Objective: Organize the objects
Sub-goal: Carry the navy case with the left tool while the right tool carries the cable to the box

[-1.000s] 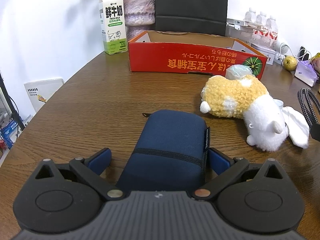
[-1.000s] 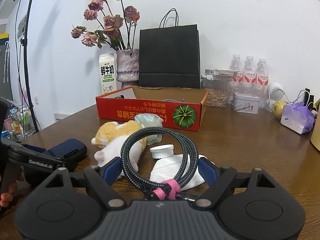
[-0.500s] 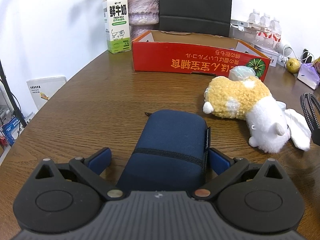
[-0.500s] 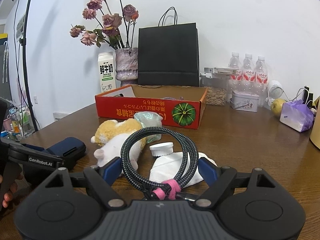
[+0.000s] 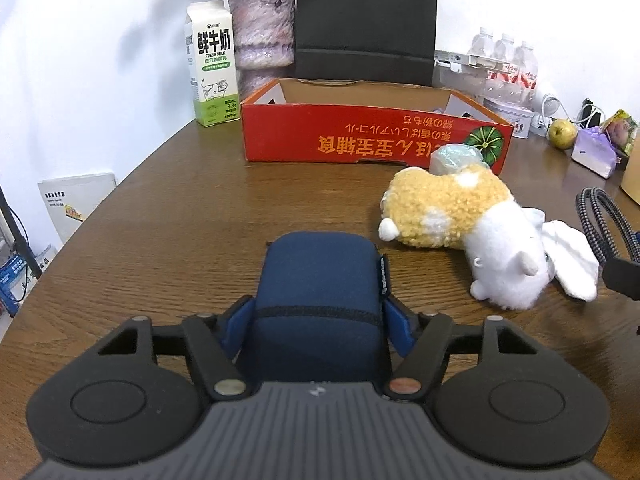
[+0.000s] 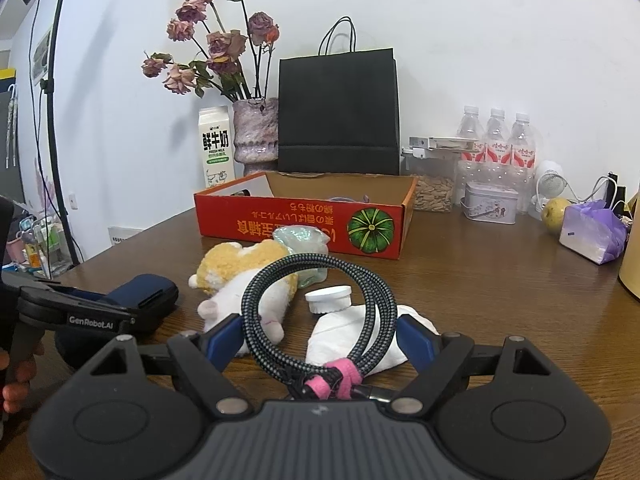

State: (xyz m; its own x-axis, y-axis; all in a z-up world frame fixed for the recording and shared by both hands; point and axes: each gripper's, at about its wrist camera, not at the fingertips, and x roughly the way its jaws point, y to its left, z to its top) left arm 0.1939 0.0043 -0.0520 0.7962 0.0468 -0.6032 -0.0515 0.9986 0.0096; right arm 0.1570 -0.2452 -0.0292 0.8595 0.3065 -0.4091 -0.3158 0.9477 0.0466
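A: What has the left gripper (image 5: 318,322) got?
B: Its jaws are closing, blue pads touching both sides of the navy fabric zip pouch (image 5: 320,288) lying between them on the brown wooden table (image 5: 180,216).
A: And the right gripper (image 6: 320,336)?
B: Clenched around a coiled black-grey braided cable (image 6: 320,312); the red cardboard box (image 6: 300,222) sits well ahead of it.

— How many water bottles (image 6: 497,136) stand at the back?
— Three. One milk carton (image 6: 216,146), one vase (image 6: 255,134), one black paper bag (image 6: 338,114).
— And nearer?
— One red box (image 6: 300,220), one plush toy (image 6: 244,276), one blue pouch (image 5: 320,280), one coiled cable (image 6: 320,308), one white cap (image 6: 329,298), one tin (image 6: 490,203), one pear (image 6: 554,210).
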